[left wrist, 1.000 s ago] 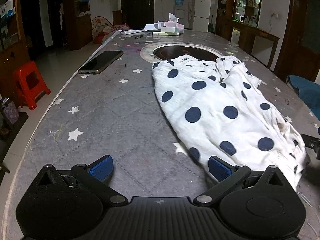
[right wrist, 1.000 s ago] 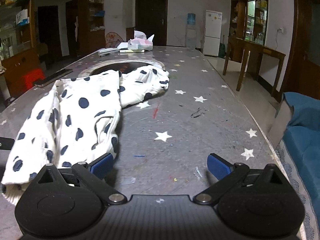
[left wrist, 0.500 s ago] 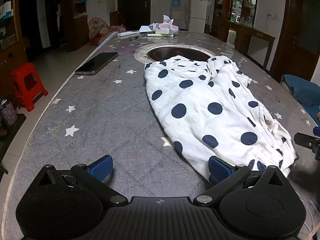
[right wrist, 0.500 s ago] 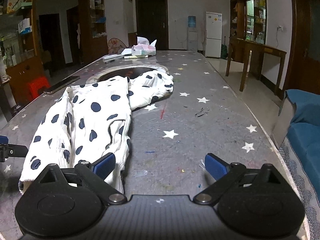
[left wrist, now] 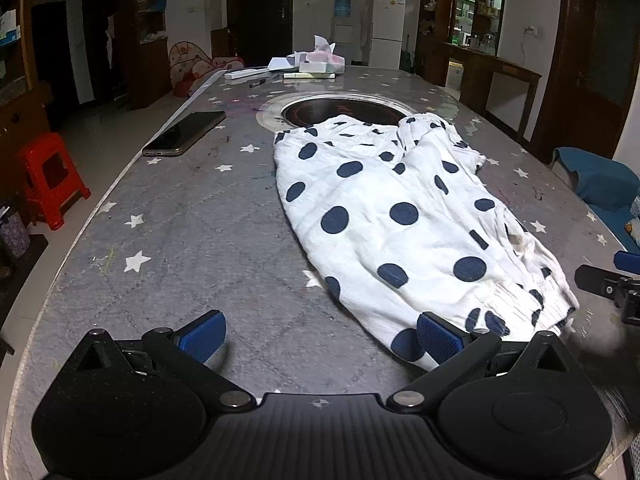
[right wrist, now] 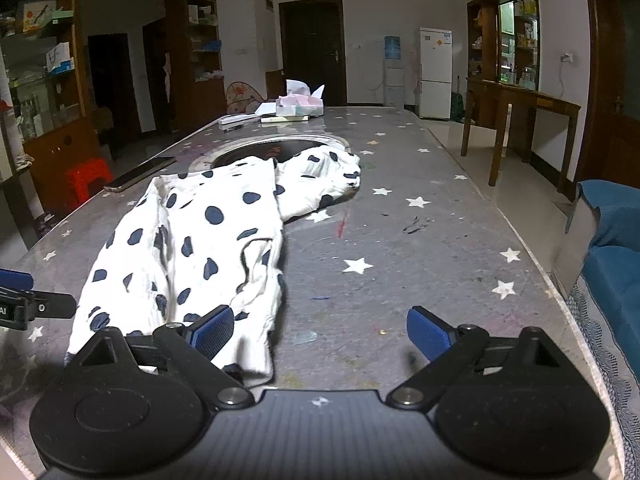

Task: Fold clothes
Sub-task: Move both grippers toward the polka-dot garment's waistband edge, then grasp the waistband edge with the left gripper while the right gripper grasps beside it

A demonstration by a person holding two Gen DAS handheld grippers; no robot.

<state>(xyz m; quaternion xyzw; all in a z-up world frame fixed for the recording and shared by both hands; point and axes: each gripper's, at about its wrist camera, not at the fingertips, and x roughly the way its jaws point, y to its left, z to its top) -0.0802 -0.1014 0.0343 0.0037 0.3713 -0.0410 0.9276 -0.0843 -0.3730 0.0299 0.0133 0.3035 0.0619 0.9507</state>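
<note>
Spotted garment (left wrist: 400, 216) spread on bench (left wrist: 200, 240), near hem between both grippers, left (left wrist: 320, 338) and right (right wrist: 320, 330), jaws released, empty. Risk: pinching one layer only, dragging cloth toward phone (left wrist: 184, 133)

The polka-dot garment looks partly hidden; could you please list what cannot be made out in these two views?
- Left wrist view: the polka-dot garment's near hem is covered by the left hand-held gripper's finger.
- Right wrist view: its near corner is covered by the right hand-held gripper.
- Both views: whether it is trousers or a top; folds conceal its shape.
</note>
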